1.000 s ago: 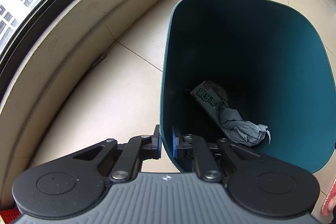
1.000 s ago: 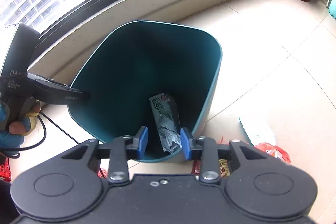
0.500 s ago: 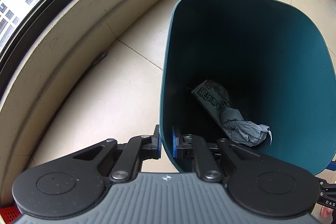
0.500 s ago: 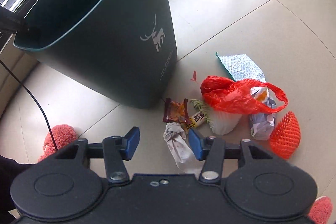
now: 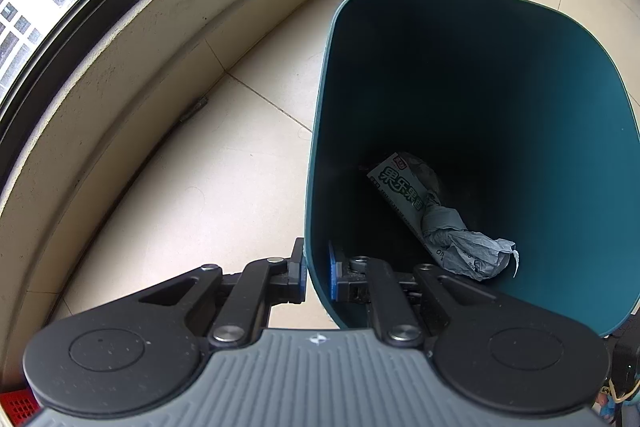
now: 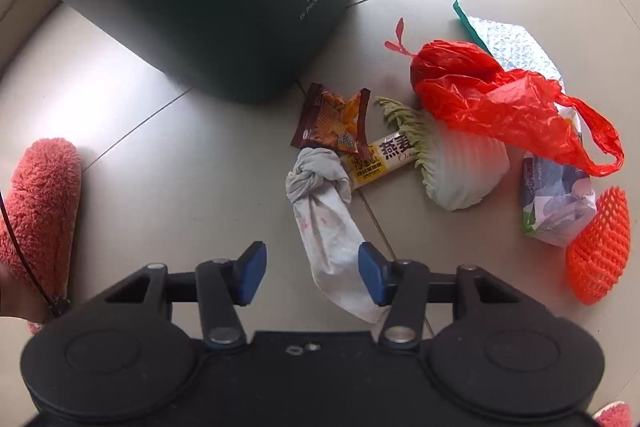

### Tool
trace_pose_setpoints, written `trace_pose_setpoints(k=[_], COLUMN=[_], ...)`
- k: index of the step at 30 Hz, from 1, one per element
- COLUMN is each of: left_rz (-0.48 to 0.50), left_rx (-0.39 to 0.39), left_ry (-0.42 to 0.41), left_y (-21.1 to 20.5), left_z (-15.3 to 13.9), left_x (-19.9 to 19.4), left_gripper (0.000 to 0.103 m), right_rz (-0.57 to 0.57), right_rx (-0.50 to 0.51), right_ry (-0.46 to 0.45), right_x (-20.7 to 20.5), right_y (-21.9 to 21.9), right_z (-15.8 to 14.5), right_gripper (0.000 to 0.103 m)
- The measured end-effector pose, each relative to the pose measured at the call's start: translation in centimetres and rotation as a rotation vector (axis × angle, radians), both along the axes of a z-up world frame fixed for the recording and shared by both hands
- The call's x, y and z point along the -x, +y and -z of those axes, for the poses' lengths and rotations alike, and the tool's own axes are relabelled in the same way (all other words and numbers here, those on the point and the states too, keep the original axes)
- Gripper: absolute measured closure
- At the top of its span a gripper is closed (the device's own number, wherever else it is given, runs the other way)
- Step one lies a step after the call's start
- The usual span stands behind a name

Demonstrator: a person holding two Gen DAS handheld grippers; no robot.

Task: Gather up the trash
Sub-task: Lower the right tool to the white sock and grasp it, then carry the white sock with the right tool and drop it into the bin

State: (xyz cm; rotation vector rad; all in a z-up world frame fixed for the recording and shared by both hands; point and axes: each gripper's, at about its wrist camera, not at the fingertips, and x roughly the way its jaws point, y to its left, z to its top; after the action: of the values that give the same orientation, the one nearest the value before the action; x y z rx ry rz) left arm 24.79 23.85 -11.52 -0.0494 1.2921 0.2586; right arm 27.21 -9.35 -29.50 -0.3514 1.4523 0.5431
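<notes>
Both handheld grippers are matte black, each with two round discs, silver pivot screws and blue-padded fingers [image 6: 253, 273]. The left gripper [image 5: 317, 273] carries a ribbed grey plate with a small white emblem; the right gripper [image 6: 312, 273] shows two small screws at centre.

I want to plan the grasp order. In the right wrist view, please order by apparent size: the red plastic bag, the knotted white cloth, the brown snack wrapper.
1. red plastic bag
2. knotted white cloth, nearer the camera, so its rank against the bag is unsure
3. brown snack wrapper, clearly smallest
</notes>
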Motion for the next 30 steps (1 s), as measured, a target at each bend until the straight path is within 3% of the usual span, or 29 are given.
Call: trace_pose_setpoints(k=[9,10,14,18,24,30], left_rz=[-0.001,0.0,0.002,0.0,0.0,-0.005], left_rx=[-0.017,-0.021,-0.025,-0.023,-0.022,-0.013], left_ry=[0.009,0.01,0.012,0.013,0.013,0.014], left_y=[-0.3,-0.4,-0.5,-0.4,-0.4,-0.4], left_z=[0.4,0.4,0.5,0.6,0.6,0.6], left_x=[-0.2,-0.2,-0.2,-0.2,-0.3,-0.3], left_gripper=[0.093,0.093,0.093,0.093,0.093,0.093], right_rz=[-0.019,-0.02,-0.02,0.002,0.019,0.059], right_rx=[0.097,0.11,0.133,0.107,0.068,-0.075], right_ry=[-0.011,-0.019,-0.036,-0.058,-0.067,-0.131], right_x=[0.4,0.6,1.2,1.7,2.4,2.2], right_y=[0.6,0.6,0.7,0.3,-0.2,-0.8], right_z=[3.6,3.8,3.7,2.2,-2.5,-12.9], right_gripper=[0.056,0.059,0.087,0.1,0.102,0.102])
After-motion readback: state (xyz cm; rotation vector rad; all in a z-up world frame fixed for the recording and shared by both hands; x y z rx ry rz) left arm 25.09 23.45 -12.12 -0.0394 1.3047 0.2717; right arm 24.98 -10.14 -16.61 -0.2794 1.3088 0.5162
